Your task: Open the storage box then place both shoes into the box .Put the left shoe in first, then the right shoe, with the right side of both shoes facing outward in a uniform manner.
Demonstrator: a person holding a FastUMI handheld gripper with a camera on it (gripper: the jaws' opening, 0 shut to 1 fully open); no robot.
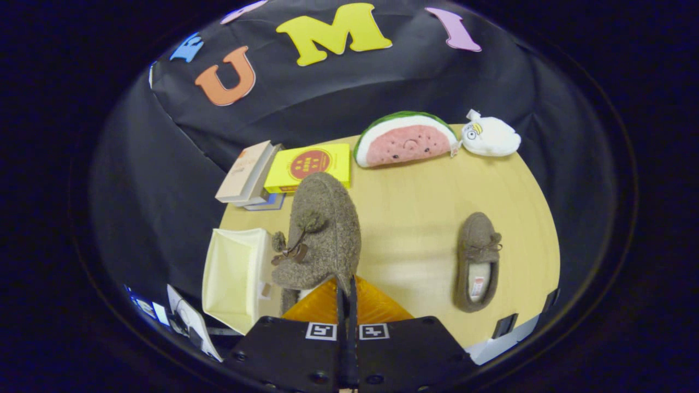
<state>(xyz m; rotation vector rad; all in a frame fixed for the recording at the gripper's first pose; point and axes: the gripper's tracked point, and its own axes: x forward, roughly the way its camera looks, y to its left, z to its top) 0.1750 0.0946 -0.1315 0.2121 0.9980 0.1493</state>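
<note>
Tongs (347, 289) clamped on left shoe (322, 234), beside open storage box (232, 278).

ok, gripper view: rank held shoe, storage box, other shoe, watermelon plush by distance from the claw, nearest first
1. held shoe, pinched in the shut claw
2. storage box, beside the held shoe
3. other shoe, lying on the table opposite the box
4. watermelon plush, far edge by the wall

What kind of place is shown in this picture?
Probably a staged recording booth, not a home: a small wooden table against black cloth, with props such as plush toys. The hand-held gripper grips a slipper.
</note>
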